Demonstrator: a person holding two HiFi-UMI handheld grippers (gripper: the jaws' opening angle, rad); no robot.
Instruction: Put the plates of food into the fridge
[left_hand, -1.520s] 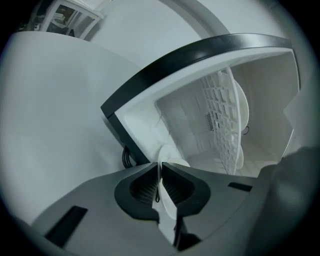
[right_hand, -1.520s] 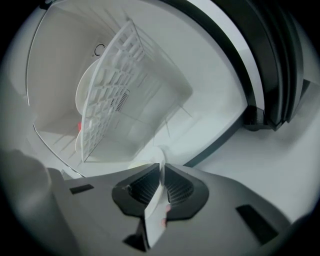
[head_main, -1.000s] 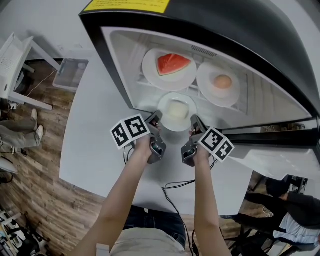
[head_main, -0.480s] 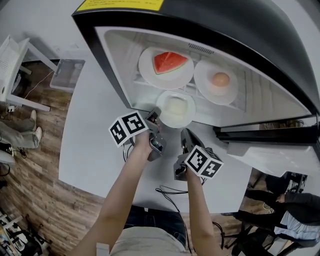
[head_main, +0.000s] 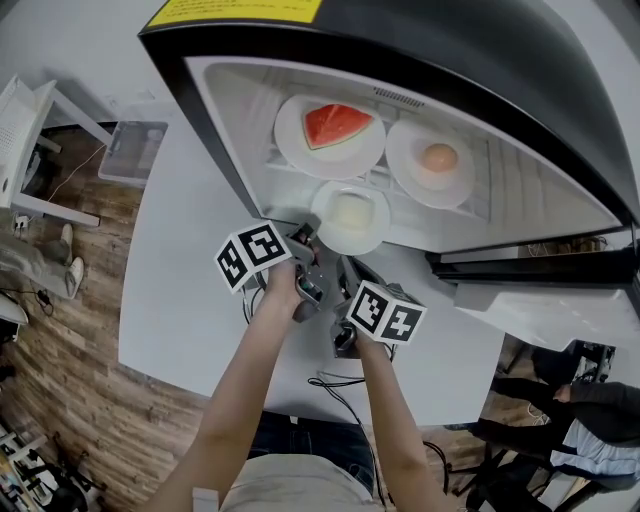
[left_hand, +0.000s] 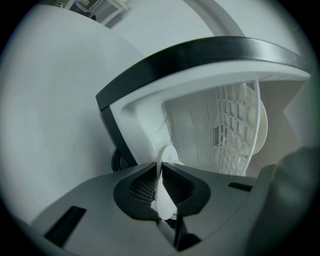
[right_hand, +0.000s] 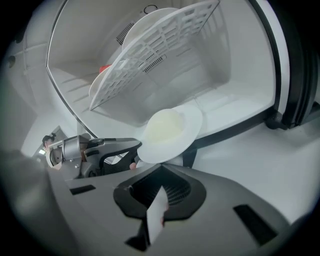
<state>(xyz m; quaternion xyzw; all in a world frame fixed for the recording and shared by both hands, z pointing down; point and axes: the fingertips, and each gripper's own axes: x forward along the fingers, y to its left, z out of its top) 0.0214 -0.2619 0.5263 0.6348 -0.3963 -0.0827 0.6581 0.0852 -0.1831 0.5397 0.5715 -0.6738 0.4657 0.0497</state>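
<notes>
A black-framed fridge (head_main: 215, 130) lies open on the far part of the white desk (head_main: 190, 260). Nothing stands between its opening and the 2 grippers. A black cable (head_main: 330, 385) loops near the desk's near edge, and a clear box (head_main: 135, 150) sits off its left edge.

Deep in the fridge there are 2 plates side by side. The left plate (head_main: 290, 150) carries a watermelon wedge (head_main: 335, 122), and the right plate (head_main: 410, 180) carries a round orange-tan item (head_main: 438, 157) that cannot be identified. A third plate (head_main: 350, 215), with pale food, rests at the front lip of the compartment. The left gripper (head_main: 310, 238) is clamped on the left rim of this third plate.

The right gripper (head_main: 345, 265) is near the plate but not touching it. Its jaws are drawn together and hold none of the plate. A white slip shows in the recess behind the jaws, and what it is cannot be told.

A yellow label (head_main: 235, 10) on the fridge top is cut off.
</notes>
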